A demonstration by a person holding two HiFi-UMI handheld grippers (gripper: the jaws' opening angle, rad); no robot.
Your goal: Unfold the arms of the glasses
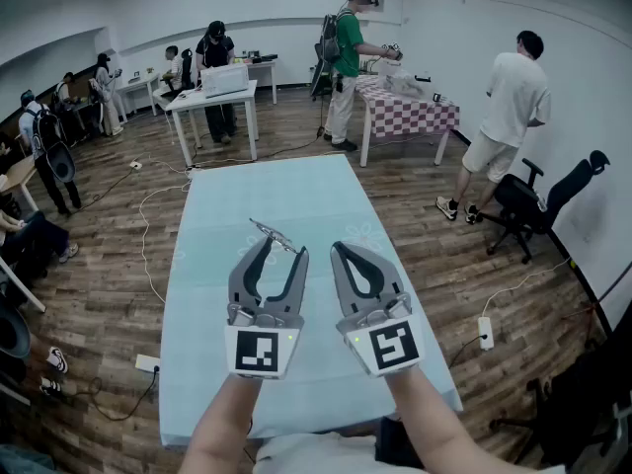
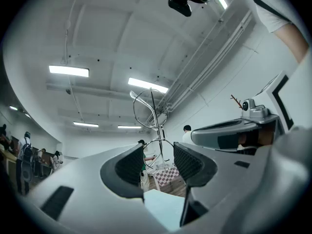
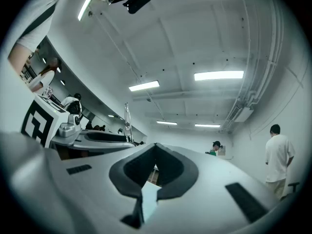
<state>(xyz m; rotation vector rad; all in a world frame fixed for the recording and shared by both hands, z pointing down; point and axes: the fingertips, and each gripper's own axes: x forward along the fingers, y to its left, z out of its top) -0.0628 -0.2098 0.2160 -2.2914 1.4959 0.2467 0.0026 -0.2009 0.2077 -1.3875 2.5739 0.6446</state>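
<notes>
Nearest, two grippers are raised side by side over one pale blue desk (image 1: pixel 296 181). One pair of thin wire glasses (image 1: pixel 272 232) is carried clear of the desk at the tips of the left gripper (image 1: pixel 283 246). Its jaws are spread wide, and one lens rim is spanned between the pads while the other lens stands above them. The right gripper (image 1: pixel 339 250) is closed tight and nothing is held in it.

The glasses are judged to be very light, springy and easily bent, with slippery lenses, so only gentle pressure is called for. One arm seems to be folded across the lenses, though this cannot be told for certain. An arm is best pinched near its free end and swung out about the hinge while the front is kept steady.
</notes>
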